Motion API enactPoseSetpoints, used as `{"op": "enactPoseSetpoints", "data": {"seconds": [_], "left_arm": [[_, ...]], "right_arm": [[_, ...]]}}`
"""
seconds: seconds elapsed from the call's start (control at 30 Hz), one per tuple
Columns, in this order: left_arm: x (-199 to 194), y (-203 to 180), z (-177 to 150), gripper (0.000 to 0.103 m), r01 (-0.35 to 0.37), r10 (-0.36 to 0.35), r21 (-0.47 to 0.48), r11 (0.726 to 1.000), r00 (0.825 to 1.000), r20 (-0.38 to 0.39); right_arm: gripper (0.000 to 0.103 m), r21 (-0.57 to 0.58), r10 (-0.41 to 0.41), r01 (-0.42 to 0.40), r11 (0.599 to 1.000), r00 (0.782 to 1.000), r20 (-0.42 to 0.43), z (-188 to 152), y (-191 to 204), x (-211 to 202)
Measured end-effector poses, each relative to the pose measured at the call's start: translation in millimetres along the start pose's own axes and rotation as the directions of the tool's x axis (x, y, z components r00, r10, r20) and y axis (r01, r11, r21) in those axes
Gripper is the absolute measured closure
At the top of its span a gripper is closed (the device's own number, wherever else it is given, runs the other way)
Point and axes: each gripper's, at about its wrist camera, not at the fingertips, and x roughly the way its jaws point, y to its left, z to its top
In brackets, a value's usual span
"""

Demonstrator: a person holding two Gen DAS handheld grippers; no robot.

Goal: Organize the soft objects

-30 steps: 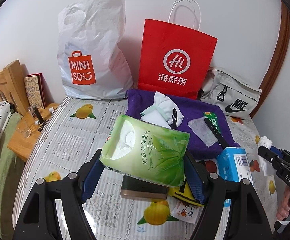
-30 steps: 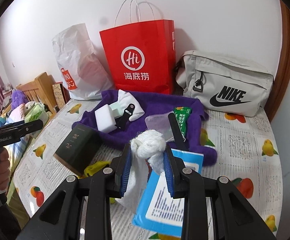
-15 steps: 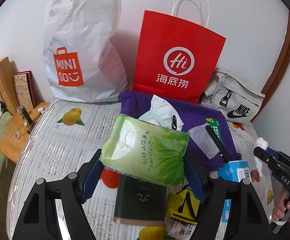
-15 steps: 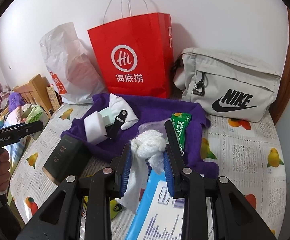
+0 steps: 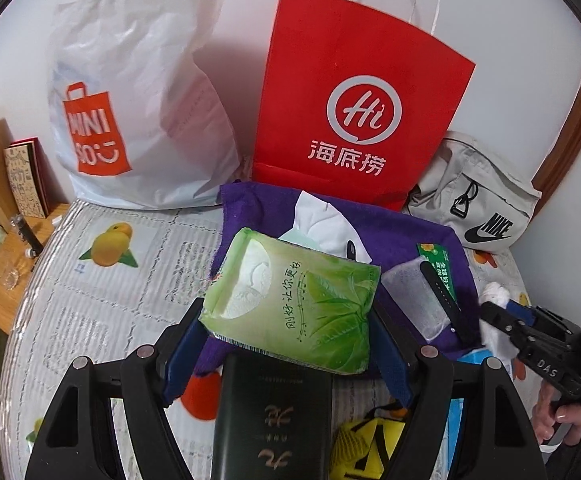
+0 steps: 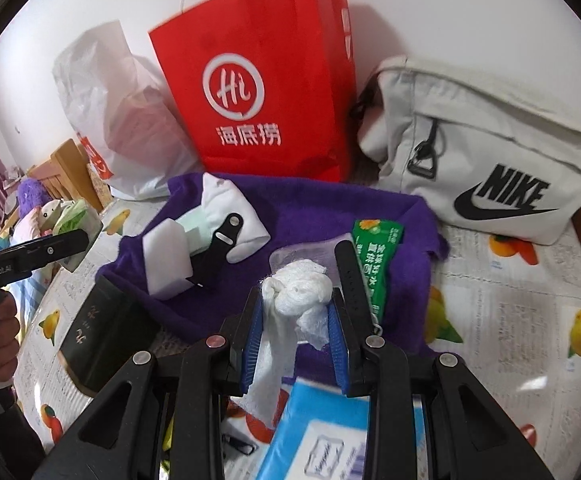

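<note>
The left tool is clamped on a green tissue pack, held above a dark box. The right tool is clamped on a white cloth wad over the purple towel. Beyond stand a red paper bag and a grey Nike bag.

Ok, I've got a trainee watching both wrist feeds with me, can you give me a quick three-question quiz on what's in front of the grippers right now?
1. True or false: the left gripper holds a green tissue pack.
2. What is clamped in the right gripper? A) a black strap B) a white cloth C) a green packet
3. Which bag stands between the white plastic bag and the grey bag?

Key: 1 true. 2 B, the white cloth. 3 the red paper bag.
</note>
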Motion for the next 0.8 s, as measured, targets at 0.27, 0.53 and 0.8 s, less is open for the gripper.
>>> {"op": "enactPoseSetpoints", "data": {"seconds": [0.27, 0.53, 0.8], "left_arm": [[29.2, -6.4, 10.8, 0.027, 0.021, -0.02, 0.018, 1.0, 0.999, -0.039], [59.2, -22.4, 25.0, 0.027, 0.02, -0.016, 0.058, 0.998, 0.997, -0.076], [89.1, -31.6, 40.4, 0.027, -0.004, 0.014, 0.099, 0.995, 0.995, -0.101]], "right_arm": [[0.072, -0.033, 0.007, -0.01, 0.999, 0.996, -0.09, 5.5, 3.6, 37.1], [0.071, -0.044, 0.002, -0.009, 0.999, 0.988, -0.157, 12.2, -0.4, 63.2], [0.07, -0.051, -0.006, -0.004, 0.999, 0.98, -0.197, 12.9, -5.5, 80.0]]}}
